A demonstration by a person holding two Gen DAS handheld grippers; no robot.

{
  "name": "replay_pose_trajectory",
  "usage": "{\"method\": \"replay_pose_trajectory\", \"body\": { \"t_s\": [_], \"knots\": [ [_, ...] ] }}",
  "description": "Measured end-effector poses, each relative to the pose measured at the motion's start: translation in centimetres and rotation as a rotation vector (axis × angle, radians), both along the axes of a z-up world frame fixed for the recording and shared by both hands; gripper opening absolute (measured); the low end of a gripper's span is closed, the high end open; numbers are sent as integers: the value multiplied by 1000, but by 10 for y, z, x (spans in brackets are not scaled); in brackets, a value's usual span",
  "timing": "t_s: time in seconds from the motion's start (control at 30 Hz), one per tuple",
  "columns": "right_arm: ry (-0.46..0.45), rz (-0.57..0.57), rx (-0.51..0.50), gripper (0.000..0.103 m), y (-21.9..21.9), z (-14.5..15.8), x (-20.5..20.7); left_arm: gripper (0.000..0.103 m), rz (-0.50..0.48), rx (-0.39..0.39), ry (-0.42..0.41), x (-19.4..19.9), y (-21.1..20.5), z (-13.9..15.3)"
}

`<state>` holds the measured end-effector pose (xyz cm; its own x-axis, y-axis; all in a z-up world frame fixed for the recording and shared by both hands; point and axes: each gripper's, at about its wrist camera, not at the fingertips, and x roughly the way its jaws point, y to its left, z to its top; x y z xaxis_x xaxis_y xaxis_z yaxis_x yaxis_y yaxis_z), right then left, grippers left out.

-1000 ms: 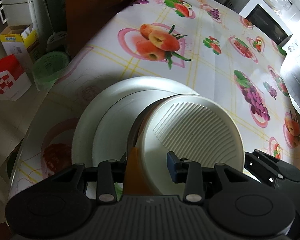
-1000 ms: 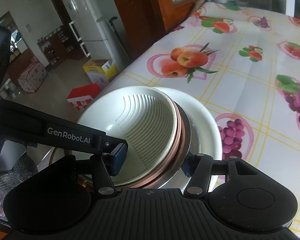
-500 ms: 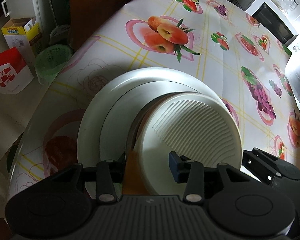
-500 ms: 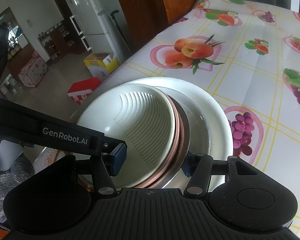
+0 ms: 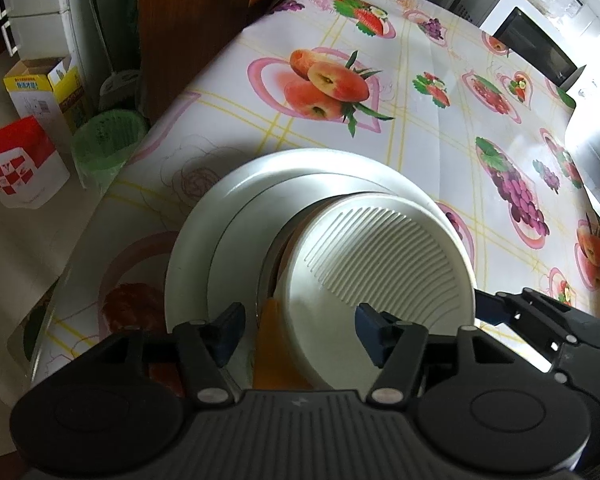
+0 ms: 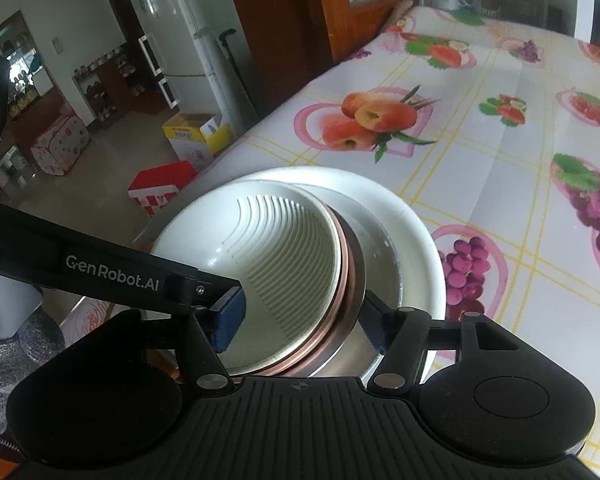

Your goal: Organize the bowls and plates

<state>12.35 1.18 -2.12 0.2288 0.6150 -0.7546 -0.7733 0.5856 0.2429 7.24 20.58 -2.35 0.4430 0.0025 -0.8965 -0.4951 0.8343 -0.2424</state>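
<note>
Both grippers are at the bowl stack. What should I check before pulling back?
1. Left gripper released: ok, jaws just opened and stand wide around the ribbed bowl rim.
2. Right gripper pads clear of the rims: cannot tell, jaws just opening.
3. Ribbed bowl nested in steel bowl: ok.
4. Bowls centred on big plate: not ok, offset.
5. Plate fully on table: ok.

Both wrist fisheyes look steeply down from close above the table edge. Left one faces the microwave [image 5: 534,46] side, right one the fridge [image 6: 188,28]. Both share the ribbed bowl [image 5: 384,268] [image 6: 284,264] stack.
</note>
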Motion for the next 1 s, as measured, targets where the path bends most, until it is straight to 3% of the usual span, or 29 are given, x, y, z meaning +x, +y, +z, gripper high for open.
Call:
{"method": "replay_pose_trajectory", "body": {
  "t_s": [0.1,0.17,0.23,0.47,0.63,1.0],
  "knots": [
    [-21,-7,7,69,-3,6,-2,76,-4,23,-24,-5,-1,6],
    [-39,-14,12,73,-7,10,-3,78,-7,41,-42,-9,-1,11],
    [-50,-17,16,75,-10,13,-4,87,-7,55,-60,-14,-1,15],
    [-131,-24,2,89,-20,26,-15,103,-10,127,-99,-38,-5,29],
    [-164,-43,4,98,-28,33,-26,103,-7,162,-114,-56,-7,36],
    [-185,-72,-23,101,-45,29,-47,103,-10,228,-87,-85,-17,38]
  ]
}}
